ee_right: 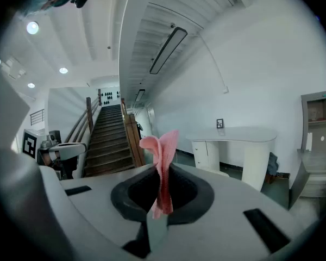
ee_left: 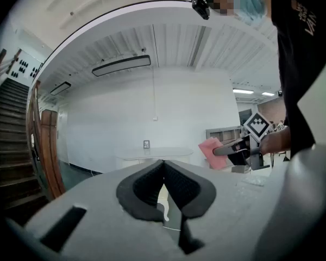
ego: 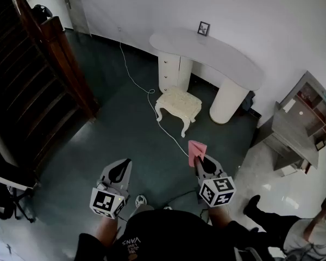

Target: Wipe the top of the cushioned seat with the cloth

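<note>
Pinching a pink cloth (ee_right: 163, 145) between closed jaws, the right tool (ee_right: 162, 172) gripped only a narrow fold, with most of the fabric standing loose above the pads. The left tool (ee_left: 163, 166) was shut on nothing. The cushioned seat (ego: 178, 103) stood well ahead on the dark floor (ego: 125, 129), just in front of a white tabletop (ego: 206, 53), and had not yet been wiped. The thin grip looked like the main risk, since dragging the cloth across the textured cushion could pull it free or bunch it up. A white cable (ego: 137, 84) ran past the seat's legs and could catch a foot on the approach. The small seat might also slide under a firm stroke. Both forearms were held forward and low, side by side, with the tools pointing toward the seat.
</note>
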Demonstrator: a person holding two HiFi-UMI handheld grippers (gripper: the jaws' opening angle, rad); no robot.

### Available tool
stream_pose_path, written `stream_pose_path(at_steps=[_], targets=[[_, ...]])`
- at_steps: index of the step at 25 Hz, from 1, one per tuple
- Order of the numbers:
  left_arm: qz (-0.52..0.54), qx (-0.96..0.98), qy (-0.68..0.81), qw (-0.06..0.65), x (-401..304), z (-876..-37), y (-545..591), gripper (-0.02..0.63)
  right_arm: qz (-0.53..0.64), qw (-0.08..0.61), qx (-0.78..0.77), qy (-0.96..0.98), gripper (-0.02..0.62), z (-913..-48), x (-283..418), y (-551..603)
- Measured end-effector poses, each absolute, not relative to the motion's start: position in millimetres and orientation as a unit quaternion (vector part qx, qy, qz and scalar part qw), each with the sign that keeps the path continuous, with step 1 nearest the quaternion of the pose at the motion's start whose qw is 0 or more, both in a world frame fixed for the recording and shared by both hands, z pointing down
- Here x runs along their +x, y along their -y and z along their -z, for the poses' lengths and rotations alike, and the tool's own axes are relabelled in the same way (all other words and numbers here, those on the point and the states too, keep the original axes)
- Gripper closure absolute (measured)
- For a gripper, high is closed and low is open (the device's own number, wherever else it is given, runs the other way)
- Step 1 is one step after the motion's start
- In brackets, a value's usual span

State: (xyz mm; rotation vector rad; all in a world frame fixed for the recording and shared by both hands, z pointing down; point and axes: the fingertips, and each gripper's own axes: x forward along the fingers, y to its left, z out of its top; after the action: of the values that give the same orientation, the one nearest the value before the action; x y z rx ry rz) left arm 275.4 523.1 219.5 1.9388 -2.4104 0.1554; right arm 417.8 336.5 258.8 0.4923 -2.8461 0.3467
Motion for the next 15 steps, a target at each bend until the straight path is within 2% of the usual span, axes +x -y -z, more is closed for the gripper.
stream_pose_path(at_steps=[9,15], targets=[[-0.051,0.626,0.778,0.030,288.8,-230.1,-510.4,0.589,-0.119,0.117,0.164,0.972,0.571,-263.8,426.0,-321.3],[-0.044,0.628,0.776,0.030,258.2,-232.7,-495.9,0.589,-0.125,0.115,0.173,0.970,0.571,-266.6,402.8,-309.8]])
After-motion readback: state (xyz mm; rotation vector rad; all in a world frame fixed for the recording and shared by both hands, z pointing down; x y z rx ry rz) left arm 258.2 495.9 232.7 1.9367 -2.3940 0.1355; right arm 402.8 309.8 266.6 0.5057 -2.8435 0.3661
